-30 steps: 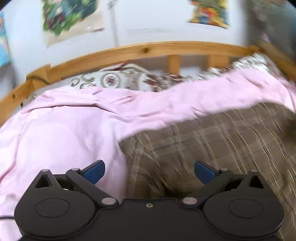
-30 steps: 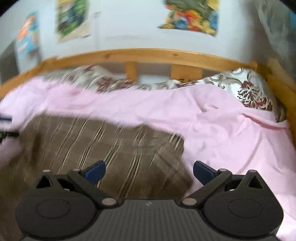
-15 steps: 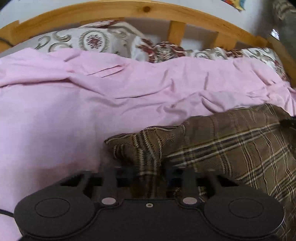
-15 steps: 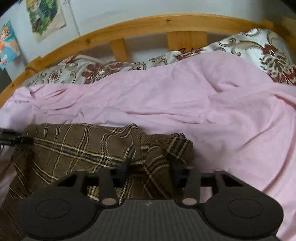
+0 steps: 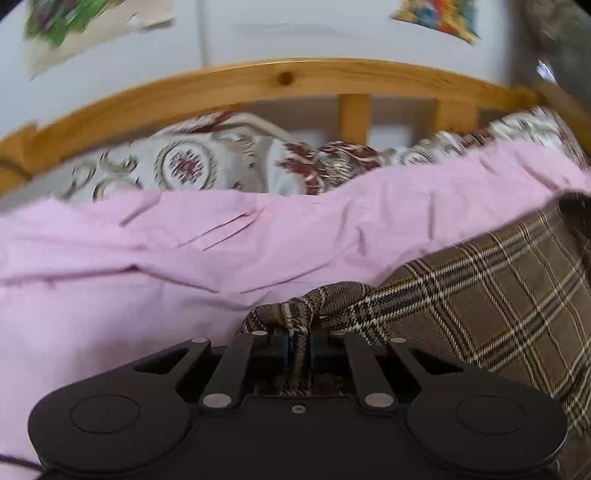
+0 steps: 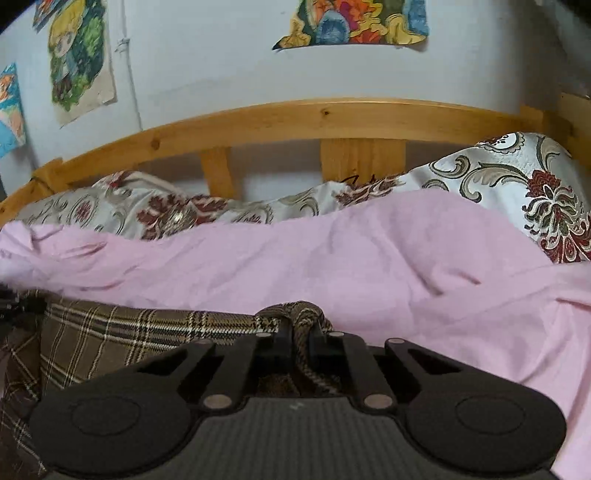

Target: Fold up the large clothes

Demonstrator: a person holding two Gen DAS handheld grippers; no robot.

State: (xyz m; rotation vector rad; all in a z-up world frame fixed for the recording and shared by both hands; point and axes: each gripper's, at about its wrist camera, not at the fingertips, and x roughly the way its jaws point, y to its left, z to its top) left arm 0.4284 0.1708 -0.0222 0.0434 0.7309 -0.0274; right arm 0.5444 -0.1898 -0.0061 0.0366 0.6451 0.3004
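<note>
A brown plaid garment (image 5: 491,295) lies on a pink sheet (image 5: 110,280) on a bed. My left gripper (image 5: 298,341) is shut on the garment's left edge, with bunched cloth between its jaws. My right gripper (image 6: 299,341) is shut on the garment's right edge (image 6: 291,314); the plaid cloth (image 6: 122,332) stretches off to the left in that view. Both pinched edges are raised above the sheet. The left gripper shows as a dark shape at the right wrist view's left edge (image 6: 14,302).
A wooden bed rail (image 5: 288,79) runs across the back, also in the right wrist view (image 6: 325,118). A floral quilt (image 5: 192,166) is bunched under it, and on the right (image 6: 517,184). Posters (image 6: 354,22) hang on the wall.
Both grippers were open above the garment, then came down and shut on its two edges. They have since lifted the pinched cloth, so the views now tilt up toward the wall.
</note>
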